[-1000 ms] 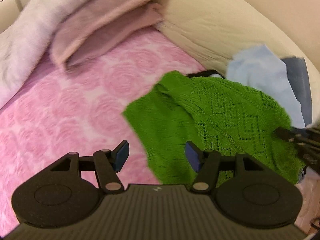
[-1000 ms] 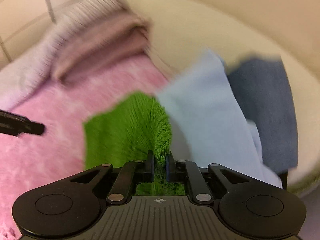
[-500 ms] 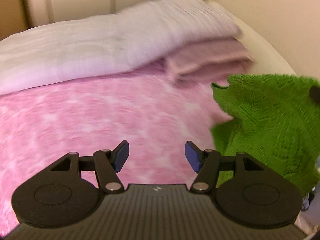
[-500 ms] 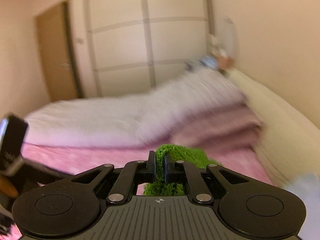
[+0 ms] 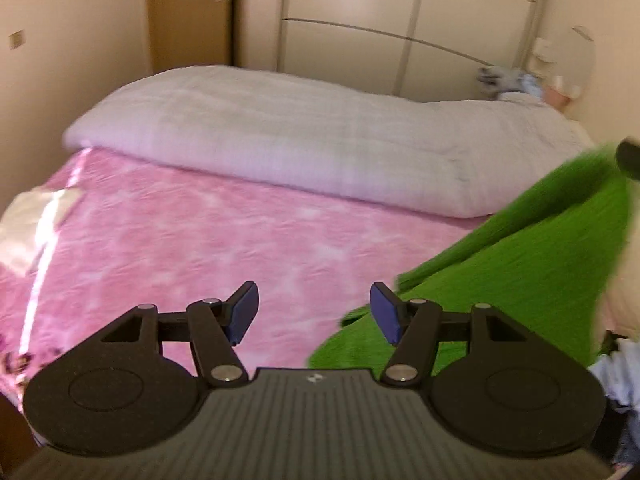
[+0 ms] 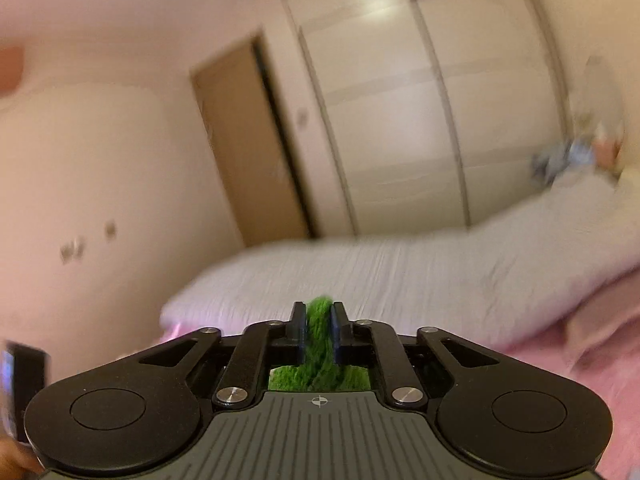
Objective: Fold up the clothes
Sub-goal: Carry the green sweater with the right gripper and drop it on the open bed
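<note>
Left wrist: green knit sweater hangs stretched & blurred over pink bedspread.

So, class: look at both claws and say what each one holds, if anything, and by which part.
The right claw pinches a bunched fold of the green knitted garment, though its jaws are easing open; which part cannot be told. The left claw is open and holds nothing.

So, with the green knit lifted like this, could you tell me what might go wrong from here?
1. The right gripper pinches only a narrow bunch of the green knit, and its jaws are opening slightly, so the garment could slip out.
2. The left gripper is open and empty; held at one point, the knit hangs bunched and may land crumpled on the pink bedspread.
3. The open weave might snag on a fingertip.
</note>
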A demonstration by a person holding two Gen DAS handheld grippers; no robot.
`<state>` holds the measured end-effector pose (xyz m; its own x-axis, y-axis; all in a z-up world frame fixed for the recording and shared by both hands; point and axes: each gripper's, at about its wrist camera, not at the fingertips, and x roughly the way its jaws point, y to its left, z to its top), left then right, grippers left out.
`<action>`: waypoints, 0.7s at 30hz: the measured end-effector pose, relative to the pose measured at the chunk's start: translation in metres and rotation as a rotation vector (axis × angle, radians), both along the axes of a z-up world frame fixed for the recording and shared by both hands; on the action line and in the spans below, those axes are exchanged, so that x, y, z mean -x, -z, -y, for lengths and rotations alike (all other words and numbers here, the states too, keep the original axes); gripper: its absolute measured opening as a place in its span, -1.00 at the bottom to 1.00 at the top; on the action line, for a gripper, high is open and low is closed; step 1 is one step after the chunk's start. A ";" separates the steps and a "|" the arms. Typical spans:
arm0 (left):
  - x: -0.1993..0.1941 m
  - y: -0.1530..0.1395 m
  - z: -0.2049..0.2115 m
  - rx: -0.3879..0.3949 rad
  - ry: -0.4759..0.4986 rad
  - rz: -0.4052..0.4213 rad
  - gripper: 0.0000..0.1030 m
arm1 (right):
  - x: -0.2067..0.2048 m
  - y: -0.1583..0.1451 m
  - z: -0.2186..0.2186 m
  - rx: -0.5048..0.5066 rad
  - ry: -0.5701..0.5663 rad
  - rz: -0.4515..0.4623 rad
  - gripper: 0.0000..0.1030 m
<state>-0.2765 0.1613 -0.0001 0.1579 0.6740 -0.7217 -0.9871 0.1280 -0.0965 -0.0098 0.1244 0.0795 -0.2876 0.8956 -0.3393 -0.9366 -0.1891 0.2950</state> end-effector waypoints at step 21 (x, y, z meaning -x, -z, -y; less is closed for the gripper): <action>0.110 0.057 0.083 0.203 -0.044 -0.067 0.13 | 0.130 0.106 0.066 0.549 -0.171 0.227 -0.68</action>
